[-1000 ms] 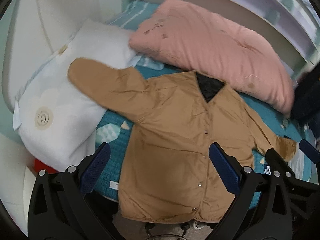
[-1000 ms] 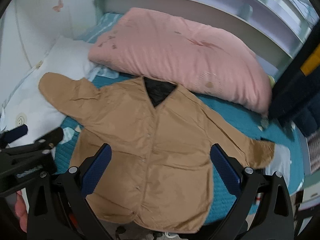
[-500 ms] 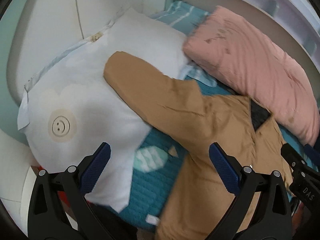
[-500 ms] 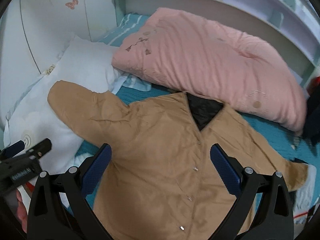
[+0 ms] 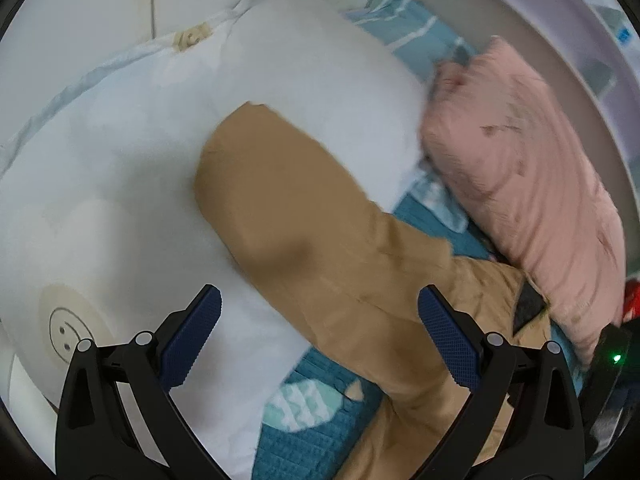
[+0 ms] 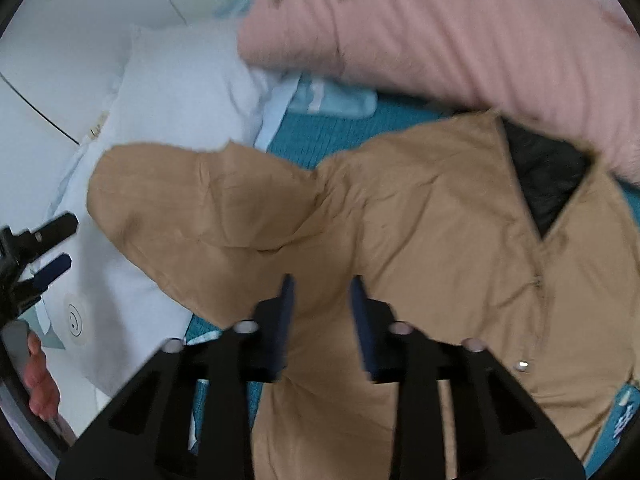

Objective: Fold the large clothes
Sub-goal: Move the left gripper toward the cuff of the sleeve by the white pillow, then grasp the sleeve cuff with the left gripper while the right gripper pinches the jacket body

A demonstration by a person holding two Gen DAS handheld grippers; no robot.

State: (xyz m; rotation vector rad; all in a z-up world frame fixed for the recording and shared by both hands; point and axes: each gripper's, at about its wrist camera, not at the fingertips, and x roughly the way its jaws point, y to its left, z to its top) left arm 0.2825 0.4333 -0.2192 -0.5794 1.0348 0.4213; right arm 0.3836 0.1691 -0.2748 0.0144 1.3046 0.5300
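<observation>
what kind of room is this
Most likely a bedroom: a tan jacket is spread on a teal quilted bed cover, with a white pillow and a pink pillow at its head.

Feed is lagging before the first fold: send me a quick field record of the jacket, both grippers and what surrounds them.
garment: tan jacket, flat on teal bedcover, front up
sleeve: sleeve lies across white pillow
left gripper: left gripper open above sleeve, nothing held
right gripper: right gripper jaws just narrowed, small gap, over jacket near armpit; grip unclear
behind: pink quilt
</observation>
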